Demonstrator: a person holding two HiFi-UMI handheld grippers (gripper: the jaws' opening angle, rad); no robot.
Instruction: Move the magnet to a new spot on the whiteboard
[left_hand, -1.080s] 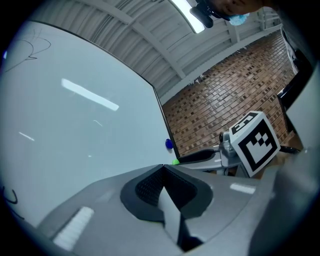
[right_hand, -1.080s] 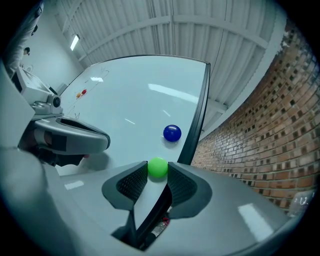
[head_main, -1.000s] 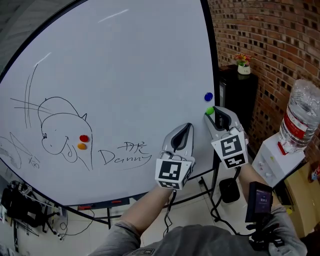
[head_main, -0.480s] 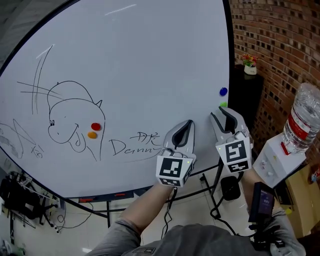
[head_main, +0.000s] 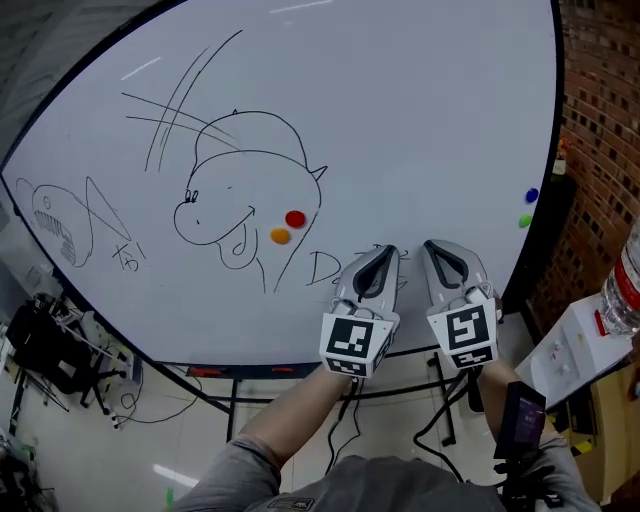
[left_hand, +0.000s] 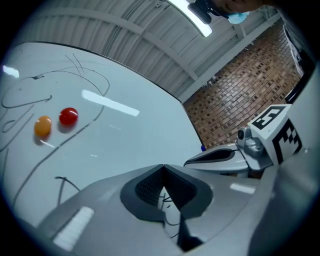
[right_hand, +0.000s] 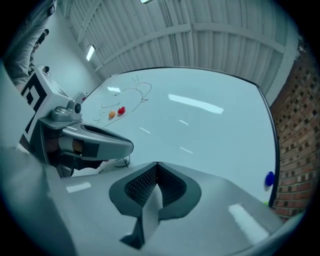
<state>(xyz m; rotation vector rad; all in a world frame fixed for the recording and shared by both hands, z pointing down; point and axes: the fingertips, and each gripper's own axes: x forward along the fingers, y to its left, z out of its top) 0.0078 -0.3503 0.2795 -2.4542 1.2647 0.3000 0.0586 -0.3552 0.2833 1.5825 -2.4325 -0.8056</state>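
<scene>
Head view: whiteboard (head_main: 400, 110) fills most of the frame, with a brick wall (head_main: 600, 120) at its right edge. The green magnet (head_main: 524, 220) sits at the board's far right edge, with a blue magnet (head_main: 531, 196) just above it. A red magnet (head_main: 294, 218) and an orange magnet (head_main: 280, 236) sit close together by the marker drawing (head_main: 240, 170), left of centre. The left gripper (head_main: 383, 251) and right gripper (head_main: 436, 246) are side by side, tips up, over the board's lower part where some handwriting runs. Both are well apart from the green magnet; contact with the board cannot be told.

Left gripper view: left gripper (left_hand: 163, 166) has its jaws pressed together at the tips, nothing between them – only marker lines on the whiteboard (left_hand: 130, 135) show through the gap below. The red magnet (left_hand: 68, 116) and orange magnet (left_hand: 43, 126) are up at the left. The right gripper (left_hand: 189, 162) lies alongside, also pinched closed.

Right gripper view: right gripper (right_hand: 157, 164) – jaws have just closed, tips meeting, empty. The whiteboard (right_hand: 210, 130) is ahead. The blue magnet (right_hand: 270, 178) is at its right edge, with a sliver of the green magnet (right_hand: 265, 202) below it. The red magnet (right_hand: 121, 111) and orange magnet (right_hand: 112, 114) are far off at the left. The left gripper (right_hand: 131, 146) is beside it.
</scene>
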